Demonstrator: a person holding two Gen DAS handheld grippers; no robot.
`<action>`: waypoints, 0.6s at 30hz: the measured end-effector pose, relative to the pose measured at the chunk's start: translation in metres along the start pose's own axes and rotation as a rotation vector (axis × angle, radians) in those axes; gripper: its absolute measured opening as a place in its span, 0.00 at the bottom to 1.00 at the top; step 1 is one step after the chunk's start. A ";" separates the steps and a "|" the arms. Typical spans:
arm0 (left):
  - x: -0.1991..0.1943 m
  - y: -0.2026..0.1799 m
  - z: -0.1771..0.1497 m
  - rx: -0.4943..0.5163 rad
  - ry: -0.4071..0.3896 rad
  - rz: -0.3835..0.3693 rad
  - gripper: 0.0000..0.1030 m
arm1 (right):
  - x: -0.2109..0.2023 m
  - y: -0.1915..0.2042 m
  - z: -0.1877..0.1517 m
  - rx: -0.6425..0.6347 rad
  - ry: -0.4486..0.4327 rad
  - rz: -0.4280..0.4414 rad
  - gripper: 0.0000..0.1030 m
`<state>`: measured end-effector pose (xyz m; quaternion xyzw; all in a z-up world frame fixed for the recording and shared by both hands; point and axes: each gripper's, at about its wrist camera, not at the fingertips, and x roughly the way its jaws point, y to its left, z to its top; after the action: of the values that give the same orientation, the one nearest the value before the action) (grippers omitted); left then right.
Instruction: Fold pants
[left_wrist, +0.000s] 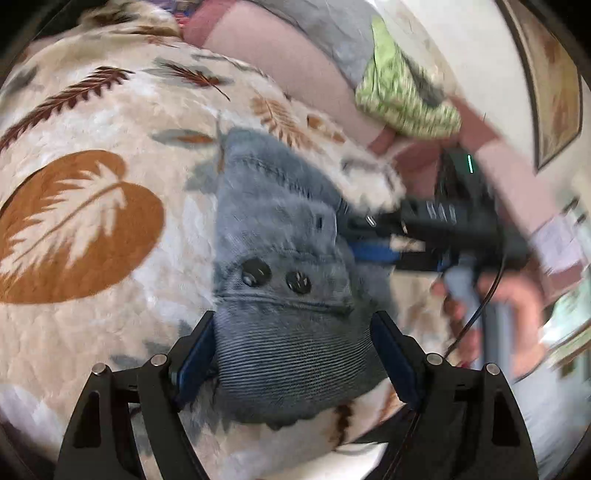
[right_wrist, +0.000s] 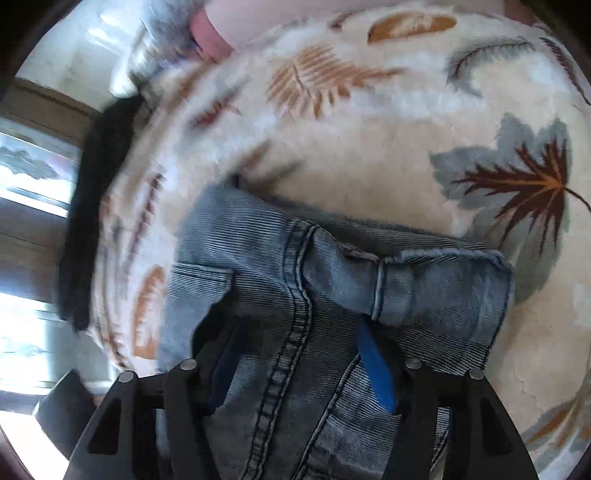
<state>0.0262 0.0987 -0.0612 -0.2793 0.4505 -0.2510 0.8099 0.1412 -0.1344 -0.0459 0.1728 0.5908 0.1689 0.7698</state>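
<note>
The pants are grey-blue jeans (left_wrist: 273, 229), bunched on a cream leaf-print blanket (left_wrist: 92, 122). In the left wrist view my left gripper (left_wrist: 291, 354) has its jaws wide apart with the waistband between the blue pads, below two dark buttons (left_wrist: 275, 277); the pads do not look clamped. My right gripper (left_wrist: 373, 236) shows at the right of that view, its tips at the jeans' edge. In the right wrist view my right gripper (right_wrist: 299, 365) has denim (right_wrist: 332, 273) draped between and over its fingers, beside a thick seam (right_wrist: 295, 295); its grip is unclear.
A grey pillow (left_wrist: 325, 33) and a green patterned cloth (left_wrist: 402, 92) lie at the far edge of the bed. A dark garment (right_wrist: 88, 206) lies at the blanket's left edge near a bright window (right_wrist: 26, 177). A framed picture (left_wrist: 554, 81) hangs on the wall.
</note>
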 end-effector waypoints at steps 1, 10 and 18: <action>-0.010 0.005 0.002 -0.024 -0.038 -0.013 0.81 | -0.011 0.003 -0.003 -0.005 -0.025 0.011 0.64; -0.053 0.063 0.019 -0.294 -0.259 0.030 0.81 | -0.037 0.029 -0.052 0.088 -0.023 0.690 0.74; -0.036 0.047 0.020 -0.218 -0.221 0.077 0.81 | 0.047 -0.028 -0.091 0.326 0.104 0.652 0.04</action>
<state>0.0341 0.1608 -0.0627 -0.3739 0.3937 -0.1372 0.8284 0.0664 -0.1313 -0.1208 0.4637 0.5623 0.3174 0.6067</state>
